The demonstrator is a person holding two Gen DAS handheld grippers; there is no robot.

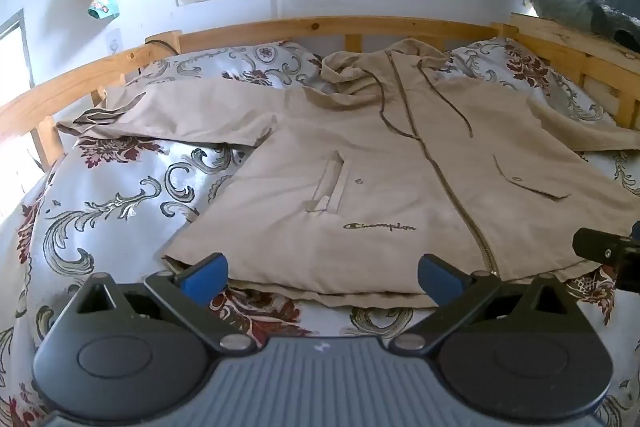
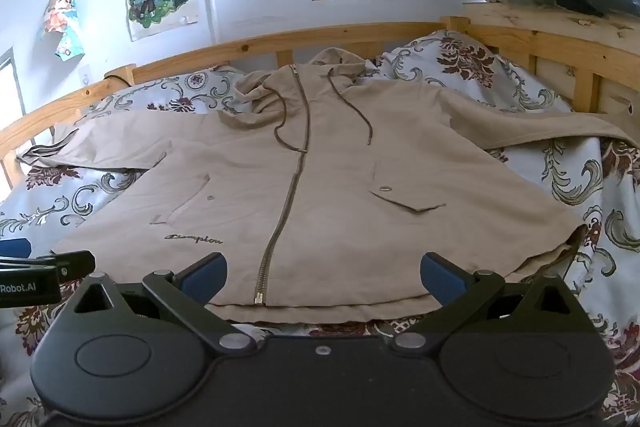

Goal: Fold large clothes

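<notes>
A beige Champion hooded jacket (image 1: 380,163) lies zipped and spread flat on my floral bedspread (image 1: 120,195). My left gripper (image 1: 322,273) and right gripper (image 2: 322,273) hover at its hem, jaws wide apart, holding nothing.

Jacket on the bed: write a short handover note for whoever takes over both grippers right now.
Left gripper: jaws wide open, holding nothing, poised at the hem, left of the zipper.
Right gripper: jaws wide open, holding nothing, at the hem, right of the zipper.
Jacket: spread front up on the floral duvet, zipped, sleeves out to both sides, hood toward the wooden rail.
Done: laid flat only.
Left: every fold; probably sleeves inward first, then hem toward the hood.
</notes>
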